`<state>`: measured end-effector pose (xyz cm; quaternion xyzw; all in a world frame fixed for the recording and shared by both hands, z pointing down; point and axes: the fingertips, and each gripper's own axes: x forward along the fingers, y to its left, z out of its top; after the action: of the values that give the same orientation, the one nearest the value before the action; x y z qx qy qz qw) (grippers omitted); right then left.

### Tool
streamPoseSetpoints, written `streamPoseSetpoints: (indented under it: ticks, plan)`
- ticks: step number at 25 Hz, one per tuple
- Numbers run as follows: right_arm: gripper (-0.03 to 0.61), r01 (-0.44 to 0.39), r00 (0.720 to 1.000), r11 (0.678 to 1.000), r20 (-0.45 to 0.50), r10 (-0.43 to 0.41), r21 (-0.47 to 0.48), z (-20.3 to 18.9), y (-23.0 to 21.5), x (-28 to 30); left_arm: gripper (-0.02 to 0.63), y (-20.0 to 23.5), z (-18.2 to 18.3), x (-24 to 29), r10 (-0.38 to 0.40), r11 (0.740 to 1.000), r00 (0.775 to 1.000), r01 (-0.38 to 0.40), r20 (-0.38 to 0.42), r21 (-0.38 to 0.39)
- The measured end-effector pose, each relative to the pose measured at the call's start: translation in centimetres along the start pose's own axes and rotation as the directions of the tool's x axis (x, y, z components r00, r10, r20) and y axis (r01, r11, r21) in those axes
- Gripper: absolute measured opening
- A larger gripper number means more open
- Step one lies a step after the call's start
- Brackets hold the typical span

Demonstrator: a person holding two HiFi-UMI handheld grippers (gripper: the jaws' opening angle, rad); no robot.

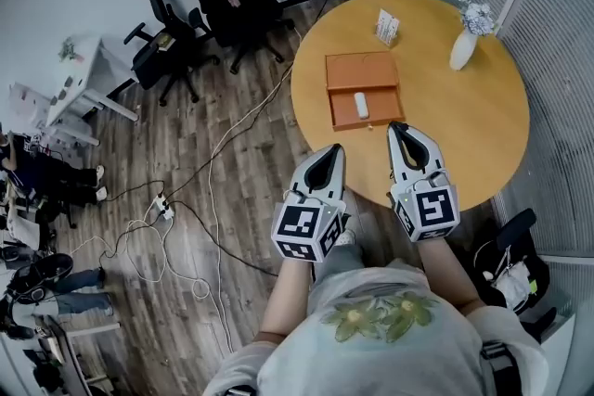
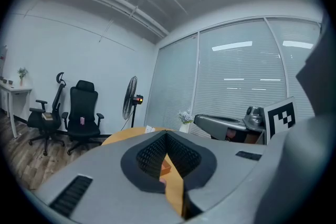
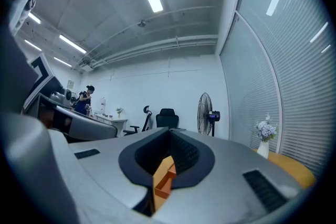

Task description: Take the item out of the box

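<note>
Left gripper (image 1: 335, 149), right gripper (image 1: 396, 127), lower centre: I hold jaws closed, empty. Item (image 1: 361, 105) inside box (image 1: 345, 74); removal not started.

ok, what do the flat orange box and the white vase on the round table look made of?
The flat orange box: probably leatherette or coated card; even matte orange, crisp thin walls. The white vase: likely glazed ceramic; smooth, opaque white.

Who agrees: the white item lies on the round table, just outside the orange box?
Wrong in one respect: the head view shows the white item lying inside the orange box, not outside it. The box does sit on the round table.
</note>
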<state>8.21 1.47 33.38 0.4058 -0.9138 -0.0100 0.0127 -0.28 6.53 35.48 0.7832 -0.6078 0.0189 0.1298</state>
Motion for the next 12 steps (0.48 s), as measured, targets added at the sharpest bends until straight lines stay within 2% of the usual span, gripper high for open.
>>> streamPoseSetpoints:
  ticks: [9,12]
  plan:
    - [0.01,0.112,0.994,0.993,-0.019,-0.112,-0.022,-1.2,1.4,4.7,0.0,6.2,0.0,1.6,-0.065,0.998,0.998,0.066,-0.024,0.023]
    - [0.068,0.133,0.99,0.991,-0.032,-0.134,-0.032,-1.8,1.6,5.3,0.0,7.3,-0.2,2.1,-0.078,0.997,0.997,0.079,-0.028,0.024]
